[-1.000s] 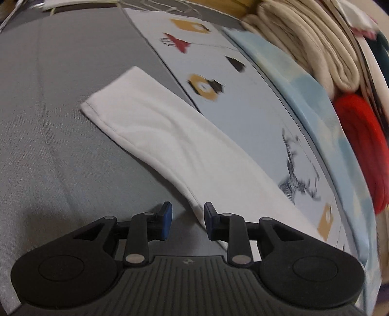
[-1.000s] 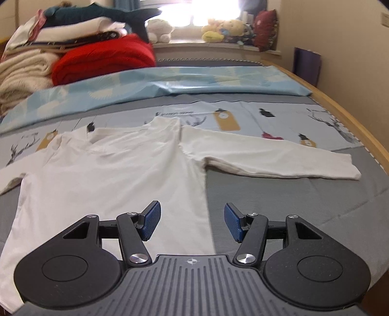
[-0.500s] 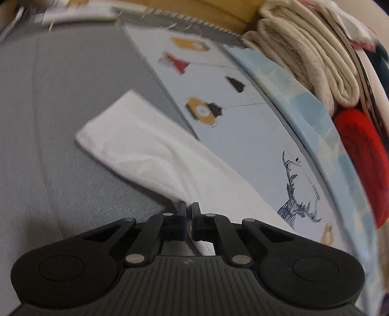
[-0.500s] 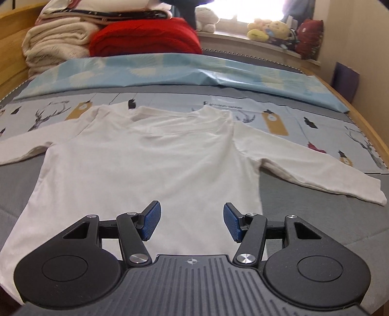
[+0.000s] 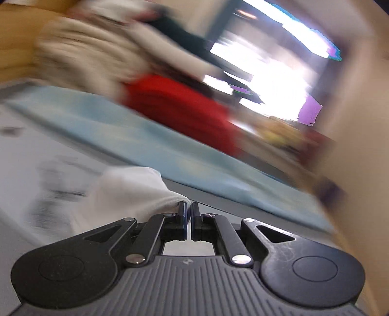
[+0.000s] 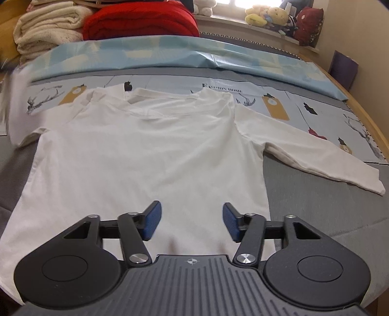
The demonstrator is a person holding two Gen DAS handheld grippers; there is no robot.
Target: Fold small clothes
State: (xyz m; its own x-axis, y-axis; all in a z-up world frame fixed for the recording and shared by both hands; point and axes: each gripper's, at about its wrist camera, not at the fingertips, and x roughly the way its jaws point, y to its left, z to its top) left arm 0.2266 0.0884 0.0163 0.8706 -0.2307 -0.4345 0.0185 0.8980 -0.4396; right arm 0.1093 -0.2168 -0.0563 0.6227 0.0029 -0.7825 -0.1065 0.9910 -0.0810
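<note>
You're working on a bed with a grey sheet point(image 6: 316, 194), and a pale printed cloth with deer and tag motifs point(image 6: 279, 102) is lying across it. Behind that a light blue patterned blanket point(image 6: 170, 52) is running across the bed. Folded cream blankets point(image 6: 48, 26) and a red knitted blanket point(image 6: 141, 21) are sitting stacked at the back left, and soft toys point(image 6: 267, 15) are lining the window sill.

The white long-sleeved cotton shirt point(image 6: 150, 155) is lying flat, spread out, neckline toward the blue blanket and hem toward you. Its body is looking mostly smooth, with soft creases near the collar. In the right wrist view the sleeve on the right is stretching out flat over the printed cloth and grey sheet, cuff at the far right. The sleeve on the left is blurring at the frame edge, so its lie is hard to read.

Your left gripper point(image 5: 189, 214) is pinching the white sleeve fabric point(image 5: 136, 194): jaws nearly together, cloth bunching out to the left of the fingertips and lifting off the bed. The left wrist view is heavily motion-blurred, background streaking.

Your right gripper point(image 6: 192, 222) is hovering over the shirt's lower middle, near the hem. Its jaws have just been closing but are standing about half apart, blue pads point(image 6: 152, 221) not gripping anything; the shirt is lying below them.
</note>
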